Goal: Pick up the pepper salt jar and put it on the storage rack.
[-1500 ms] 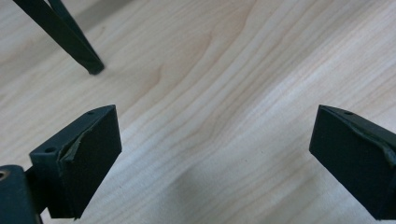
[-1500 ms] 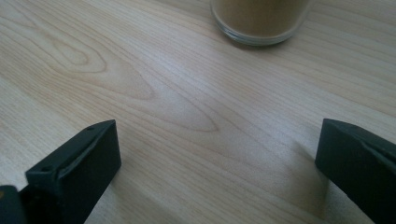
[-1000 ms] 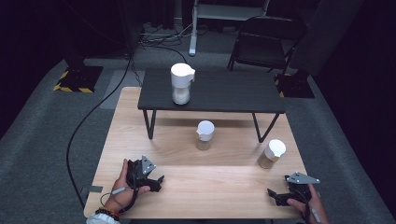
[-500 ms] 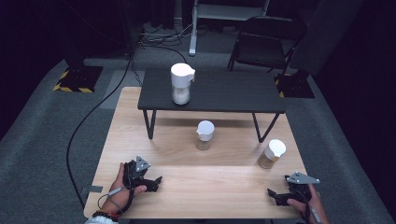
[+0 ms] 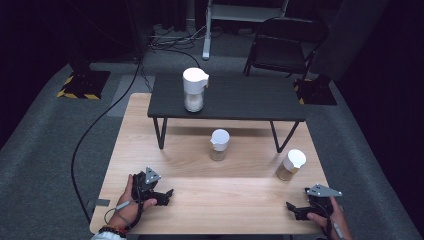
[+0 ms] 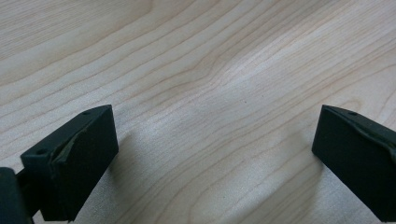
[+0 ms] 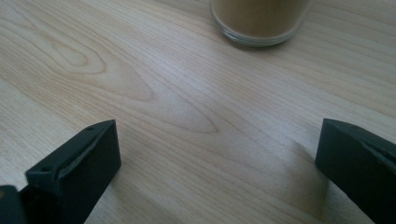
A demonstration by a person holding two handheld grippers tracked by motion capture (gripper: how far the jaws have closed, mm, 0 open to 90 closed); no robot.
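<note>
Three white-lidded jars are sitting out. The tall jar (image 5: 194,90) is standing on the black bench (image 5: 250,100) at the far side, whitish fill in its lower part. The middle jar (image 5: 219,144) is standing on the wooden table (image 5: 150,135) just in front of the bench, pale contents. The right jar (image 5: 291,165) is holding tan powder, nearest the right gripper (image 5: 296,211). The left gripper (image 5: 166,196) is resting near-left. Both are lying on the table, jaws spread wide, gripping nothing.

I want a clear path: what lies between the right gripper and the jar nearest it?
Only bare wooden table lies between the open right gripper and the jar, as the right gripper view shows.
</note>
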